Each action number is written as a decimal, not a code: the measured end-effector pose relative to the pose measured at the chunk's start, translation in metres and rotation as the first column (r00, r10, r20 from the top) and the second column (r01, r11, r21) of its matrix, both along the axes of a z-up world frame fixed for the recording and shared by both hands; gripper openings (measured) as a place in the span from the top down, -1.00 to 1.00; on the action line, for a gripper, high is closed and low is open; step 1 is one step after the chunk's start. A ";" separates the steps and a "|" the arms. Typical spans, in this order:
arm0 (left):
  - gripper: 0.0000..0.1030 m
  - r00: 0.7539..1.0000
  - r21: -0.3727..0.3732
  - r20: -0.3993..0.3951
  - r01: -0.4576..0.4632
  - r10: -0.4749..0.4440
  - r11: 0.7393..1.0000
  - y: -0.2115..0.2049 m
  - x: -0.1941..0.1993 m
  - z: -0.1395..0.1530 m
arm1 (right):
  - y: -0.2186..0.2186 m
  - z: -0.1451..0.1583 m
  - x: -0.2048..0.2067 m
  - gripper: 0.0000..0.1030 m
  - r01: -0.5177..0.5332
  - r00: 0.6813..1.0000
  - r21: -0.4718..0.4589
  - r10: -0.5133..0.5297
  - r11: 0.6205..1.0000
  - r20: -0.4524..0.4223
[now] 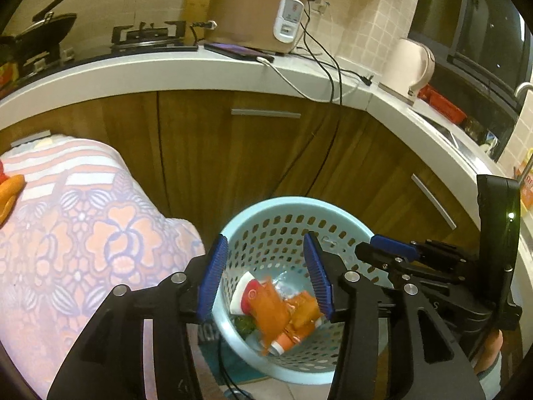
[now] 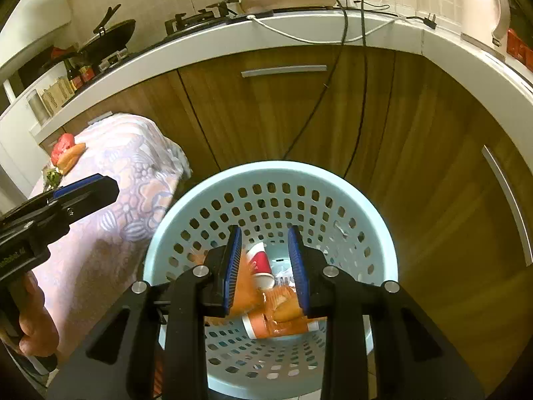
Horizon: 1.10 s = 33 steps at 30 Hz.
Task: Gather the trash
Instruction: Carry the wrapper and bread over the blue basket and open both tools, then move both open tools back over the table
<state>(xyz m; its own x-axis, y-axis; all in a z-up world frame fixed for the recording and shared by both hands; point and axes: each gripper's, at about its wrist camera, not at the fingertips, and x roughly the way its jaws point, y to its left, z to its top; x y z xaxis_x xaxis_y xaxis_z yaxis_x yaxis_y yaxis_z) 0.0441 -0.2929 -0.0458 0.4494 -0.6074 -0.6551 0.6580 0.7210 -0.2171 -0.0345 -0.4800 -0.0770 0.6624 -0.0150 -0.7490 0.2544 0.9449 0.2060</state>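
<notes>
A light-blue perforated basket [image 1: 283, 210] [image 2: 266, 173] stands on the floor in front of wooden cabinets. It holds a red-and-white paper cup [image 1: 248, 291] [image 2: 261, 265], orange wrappers [image 1: 271, 310] [image 2: 286, 310] and a bit of green. My left gripper [image 1: 265, 250] hangs above the basket's mouth, open, with nothing between its blue pads. My right gripper [image 2: 265, 236] is over the basket too, open; a blurred orange wrapper [image 2: 245, 286] lies against its left pad, not pinched. Each gripper also shows in the other's view: the right gripper [image 1: 393, 250] and the left gripper [image 2: 86, 188].
A table under a flowered pink cloth [image 1: 83, 226] [image 2: 133, 180] stands left of the basket, with red and orange scraps [image 2: 66, 153] at its far end. Behind is a white counter [image 1: 200, 73] with a rice cooker [image 1: 256, 10], kettle [image 1: 413, 66], stove and hanging cables.
</notes>
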 end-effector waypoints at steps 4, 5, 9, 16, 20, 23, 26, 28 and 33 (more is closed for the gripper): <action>0.03 1.000 -0.013 0.013 -0.020 0.020 1.000 0.011 0.002 0.007 | 0.007 0.006 0.006 0.49 -0.015 1.000 -0.008 0.015 1.000 0.007; 0.03 1.000 -0.018 0.013 -0.027 0.027 0.999 0.015 0.002 0.008 | 0.010 0.009 0.007 0.49 -0.021 1.000 -0.011 0.021 1.000 0.013; 0.03 0.996 -0.044 0.032 -0.079 0.080 0.996 0.039 0.008 0.020 | 0.026 0.025 0.018 0.49 -0.055 0.998 -0.029 0.056 0.998 0.043; 0.03 0.976 -0.094 0.076 -0.198 0.205 0.976 0.097 0.020 0.044 | 0.074 0.060 0.046 0.49 -0.158 0.979 -0.076 0.166 0.985 0.115; 0.03 0.950 -0.119 0.092 -0.286 0.298 0.951 0.139 0.029 0.057 | 0.109 0.079 0.064 0.49 -0.226 0.959 -0.103 0.240 0.969 0.149; 0.03 0.919 -0.138 0.094 -0.368 0.382 0.920 0.176 0.038 0.065 | 0.137 0.092 0.081 0.49 -0.282 0.939 -0.118 0.299 0.952 0.170; 0.03 0.886 -0.150 0.087 -0.440 0.455 0.885 0.210 0.048 0.068 | 0.165 0.101 0.098 0.49 -0.336 0.915 -0.130 0.356 0.933 0.190; 0.03 0.855 -0.150 0.070 -0.501 0.514 0.852 0.234 0.055 0.065 | 0.182 0.104 0.112 0.49 -0.366 0.900 -0.132 0.386 0.921 0.200; 0.03 0.774 -0.075 0.055 -0.626 0.631 0.776 0.268 0.079 0.050 | 0.224 0.100 0.162 0.49 -0.447 0.860 -0.101 0.458 0.889 0.226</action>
<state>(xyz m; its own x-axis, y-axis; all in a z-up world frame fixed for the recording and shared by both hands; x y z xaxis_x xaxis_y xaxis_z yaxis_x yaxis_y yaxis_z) 0.1228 -0.0244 0.0042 0.7876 -0.2032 -0.5817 0.0773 0.9692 -0.2339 0.1277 -0.2558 0.0232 0.7612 0.3006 -0.5747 -0.2542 0.9535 0.1621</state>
